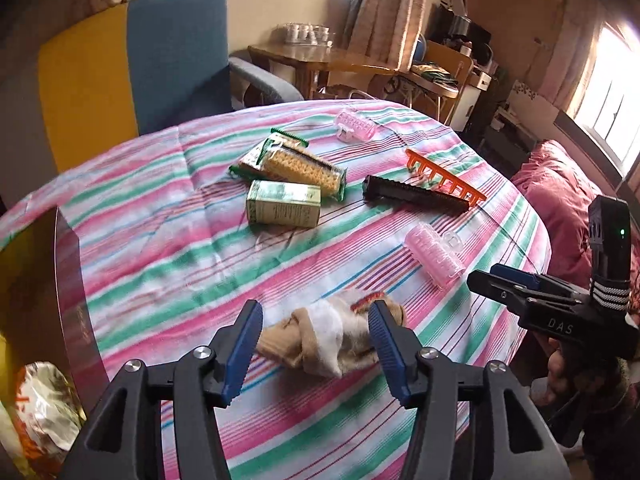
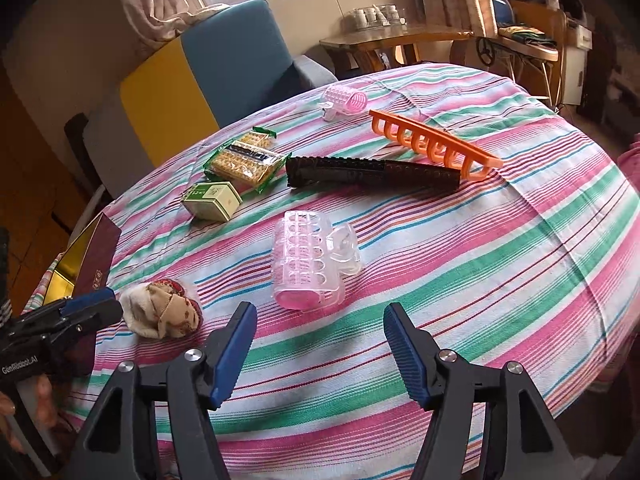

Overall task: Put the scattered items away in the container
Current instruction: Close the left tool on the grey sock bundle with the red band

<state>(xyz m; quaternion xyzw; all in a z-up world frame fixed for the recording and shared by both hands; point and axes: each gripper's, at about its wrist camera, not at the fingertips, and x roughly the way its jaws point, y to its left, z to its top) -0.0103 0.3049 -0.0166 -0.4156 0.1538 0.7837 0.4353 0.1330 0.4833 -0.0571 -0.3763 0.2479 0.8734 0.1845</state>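
My left gripper (image 1: 314, 350) is open, its jaws on either side of a rolled beige and white sock (image 1: 332, 338) on the striped tablecloth; the sock also shows in the right wrist view (image 2: 160, 310). My right gripper (image 2: 318, 350) is open and empty, just short of a pink hair roller (image 2: 306, 258), which also shows in the left wrist view (image 1: 434, 254). Farther back lie a green box (image 1: 284, 204), a cracker pack (image 1: 302, 168), a black comb (image 1: 416, 194), an orange comb (image 1: 444, 178) and a second pink roller (image 1: 356, 124). The dark red container (image 1: 68, 280) with gold lining stands at the left.
A foil snack bag (image 1: 40, 412) lies inside the container. A blue and yellow armchair (image 1: 136, 64) stands behind the round table. A pink bed (image 1: 568, 200) is to the right, and a wooden side table (image 1: 320, 60) is at the back.
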